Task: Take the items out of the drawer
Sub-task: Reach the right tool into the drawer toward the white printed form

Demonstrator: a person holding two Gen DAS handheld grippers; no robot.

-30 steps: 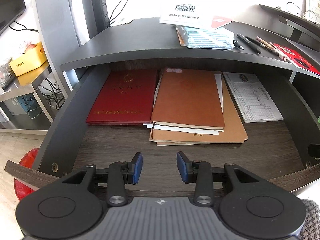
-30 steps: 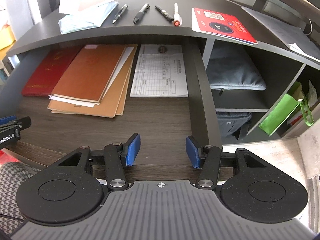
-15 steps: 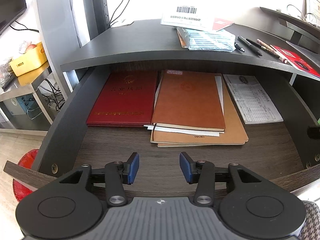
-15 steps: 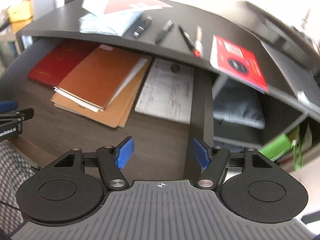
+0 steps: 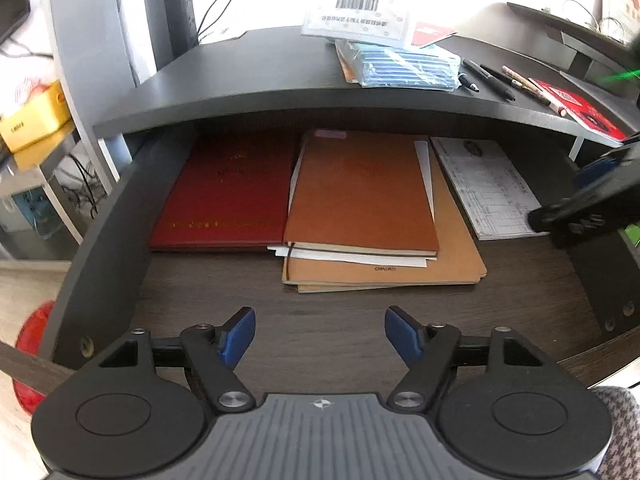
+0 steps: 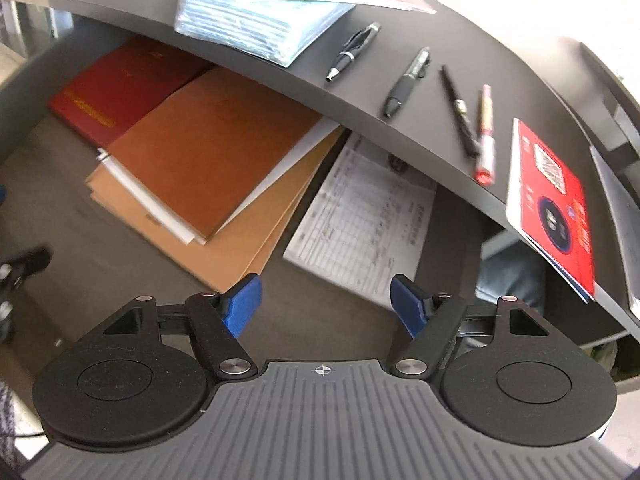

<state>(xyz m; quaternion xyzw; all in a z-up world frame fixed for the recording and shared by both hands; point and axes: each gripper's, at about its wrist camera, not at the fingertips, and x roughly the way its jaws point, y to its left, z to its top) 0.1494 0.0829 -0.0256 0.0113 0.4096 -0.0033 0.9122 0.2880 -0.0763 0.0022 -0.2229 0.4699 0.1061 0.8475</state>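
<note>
My fingers on both sides are spread wide w/ nothing in them. The left fingers point(image 5: 320, 334) hang over the bare front of the drawer point(image 5: 360, 320); the right fingers point(image 6: 326, 300) sit low over the near corner of the printed form point(image 6: 360, 220), by the drawer's right wall.

Stuff in the drawer: red book point(image 5: 228, 196) at left, brown notebook point(image 5: 360, 192) on top of loose sheets and a tan folder point(image 5: 456, 256) in the middle, form flat on the drawer floor at right. The tabletop point(image 5: 280, 80) overhangs the back ends of all of them.

Risks, imo:
- The form looks like a thin sheet lying flat. Pinching from above prob. gets no edge; it'd slide or crumple.
- Lifting the notebook could drag the loose sheets out w/ it and scatter them.
- Anything pulled up too steep hits the underside of the tabletop; needs sliding toward me first.
- Pens point(image 6: 404, 84) and the blue packet point(image 6: 256, 28) sit near the tabletop's edge; a bump knocks them into the drawer.
- Both sets of fingers in one drawer could clash.
</note>
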